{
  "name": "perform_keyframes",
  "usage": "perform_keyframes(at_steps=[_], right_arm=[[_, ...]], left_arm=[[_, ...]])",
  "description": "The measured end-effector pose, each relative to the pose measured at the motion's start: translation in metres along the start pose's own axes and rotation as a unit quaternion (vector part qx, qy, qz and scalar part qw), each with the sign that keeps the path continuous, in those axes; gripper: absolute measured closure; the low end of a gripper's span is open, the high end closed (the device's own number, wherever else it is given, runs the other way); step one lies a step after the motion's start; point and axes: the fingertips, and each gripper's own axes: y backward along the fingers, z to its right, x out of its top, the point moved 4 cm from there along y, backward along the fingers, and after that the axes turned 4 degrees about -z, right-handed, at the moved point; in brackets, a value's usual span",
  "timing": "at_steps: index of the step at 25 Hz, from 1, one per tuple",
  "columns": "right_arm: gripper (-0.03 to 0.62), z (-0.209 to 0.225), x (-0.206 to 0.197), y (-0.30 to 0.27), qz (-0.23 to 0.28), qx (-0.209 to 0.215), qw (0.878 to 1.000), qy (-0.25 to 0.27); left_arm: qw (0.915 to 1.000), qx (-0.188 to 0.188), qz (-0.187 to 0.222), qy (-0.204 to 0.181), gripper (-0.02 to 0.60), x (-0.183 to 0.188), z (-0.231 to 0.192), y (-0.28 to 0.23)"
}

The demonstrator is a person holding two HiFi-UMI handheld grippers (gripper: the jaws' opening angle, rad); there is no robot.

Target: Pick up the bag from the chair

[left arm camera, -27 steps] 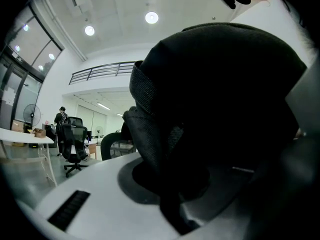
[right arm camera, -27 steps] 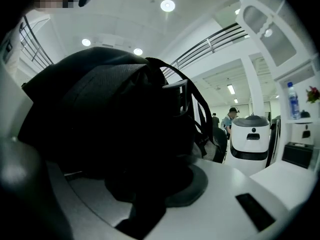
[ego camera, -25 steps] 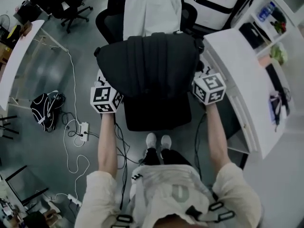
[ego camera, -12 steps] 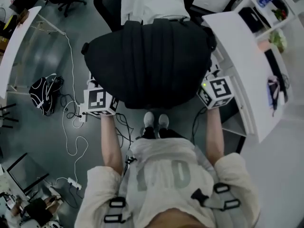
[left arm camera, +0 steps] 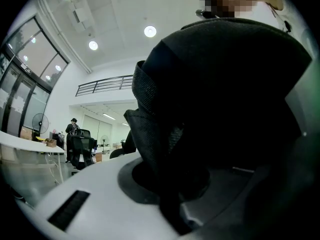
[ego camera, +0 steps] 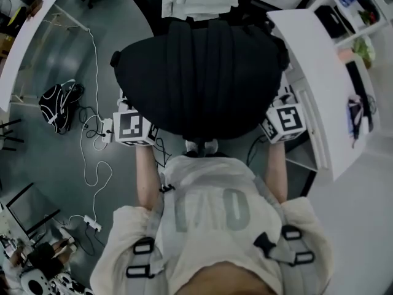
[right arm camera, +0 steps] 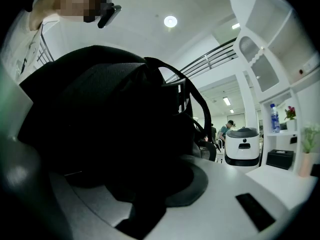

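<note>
Head view: black bag (ego camera: 196, 78) held by two grippers.
Seems soft, bulky; left gripper (left arm camera: 167, 204) and right gripper (right arm camera: 135, 204) clench its side fabric.

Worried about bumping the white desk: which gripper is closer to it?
Right. The right gripper, shut on the bag, sits just beside the desk edge; the left gripper holds the bag's far side, with the whole bag between it and the desk.
</note>
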Motion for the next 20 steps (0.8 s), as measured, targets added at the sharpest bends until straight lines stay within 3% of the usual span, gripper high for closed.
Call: perform_keyframes(at_steps=[9, 20], right_arm=[[0.517, -0.013, -0.019, 0.009, -0.011, 0.0, 1.0, -0.014], [0.517, 0.002, -0.022, 0.019, -0.009, -0.013, 1.0, -0.014]], left_arm=[[0.9999, 0.002, -0.015, -0.005, 0.568, -0.011, 0.001, 0.018], [0.9999, -0.006, -0.009, -0.009, 0.568, -0.007, 0.015, 0.007]])
